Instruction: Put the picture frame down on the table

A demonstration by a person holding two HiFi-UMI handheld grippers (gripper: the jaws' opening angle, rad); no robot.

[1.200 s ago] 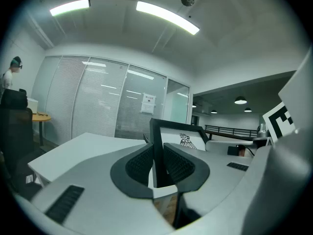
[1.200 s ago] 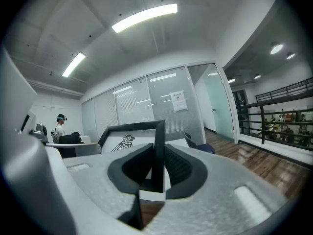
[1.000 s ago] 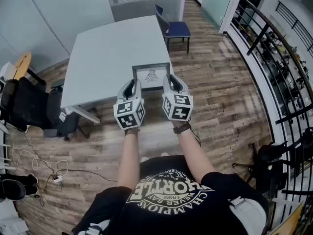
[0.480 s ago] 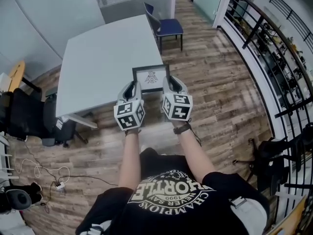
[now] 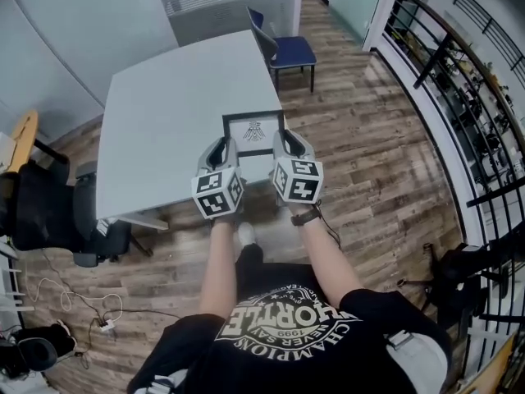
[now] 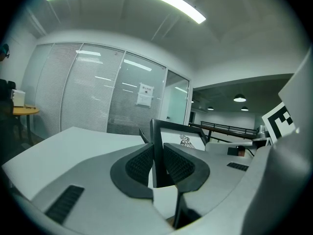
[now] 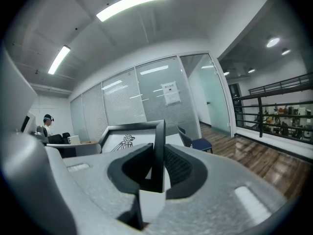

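L gripper point(image 5: 223, 144) and R gripper point(image 5: 290, 140) sit side by side at view centre. Each is clamped on the picture frame point(image 5: 254, 130): L jaws pinch its left edge, R jaws its right edge, thin black moulding between the pads in both gripper views. The frame sticks out at 12 o'clock from the grippers, glass side up, with a small bird-like emblem on the white mat.

Change vs 1 s ago: the grippers and frame hold the same spot in the head view and the grip is the same. The room has slid instead. The table point(image 5: 164, 113) now looks bigger and nearer, and its near edge has dropped toward the grippers. A shoe point(image 5: 244, 234) now shows at 6 o'clock under the wrists, mid-step. The blue chair point(image 5: 291, 52) stays at 1 o'clock from the frame, at the table's far corner.

Meaning, prob.: this is the approach phase and the person is walking in, not lowering yet. The frame overlaps the table's near-right corner in the head view, but it appears to be carried in the air with no contact. Height above the top can't be read.

Next likely needs a bit more reach toward 11 o'clock so the frame clears the edge. Then lower level w/ both grippers together and let go only once it rests.
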